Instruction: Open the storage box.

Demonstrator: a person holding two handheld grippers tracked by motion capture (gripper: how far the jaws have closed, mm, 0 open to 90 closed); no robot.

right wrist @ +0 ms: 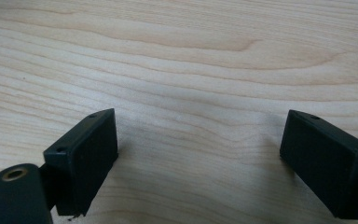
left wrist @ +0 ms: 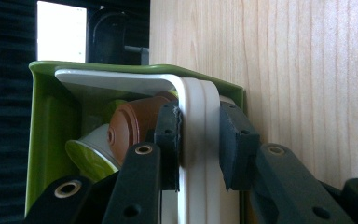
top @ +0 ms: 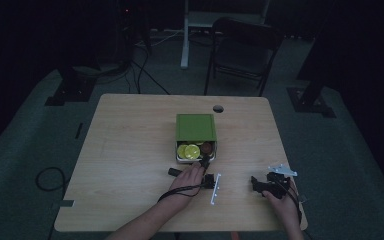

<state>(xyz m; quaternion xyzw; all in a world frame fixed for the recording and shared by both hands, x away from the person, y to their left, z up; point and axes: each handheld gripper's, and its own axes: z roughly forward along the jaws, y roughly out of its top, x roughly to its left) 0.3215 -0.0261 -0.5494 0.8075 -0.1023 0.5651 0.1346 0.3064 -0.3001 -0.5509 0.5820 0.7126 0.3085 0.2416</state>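
A green box [top: 195, 127] stands at the table's middle, its near end open over a white inner tray [top: 179, 158]. Yellow-green capsules [top: 188, 150] and a brown capsule [top: 207, 147] lie in it. My left gripper [top: 205, 162] is shut on the white tray wall [left wrist: 193, 107] at the near right corner, one pad inside and one outside. Beside the inner pad sit the brown capsule [left wrist: 133, 126] and a yellow-green capsule [left wrist: 91, 156], with the green box wall [left wrist: 46, 130] beyond. My right gripper [top: 258, 185] rests low at the front right, open [right wrist: 200, 154] over bare wood.
The wooden table [top: 130, 150] has a round cable hole [top: 218, 108] behind the box. A folding chair [top: 242, 47] and dark stands are on the floor beyond. A cable loop [top: 50, 177] lies on the floor at the left.
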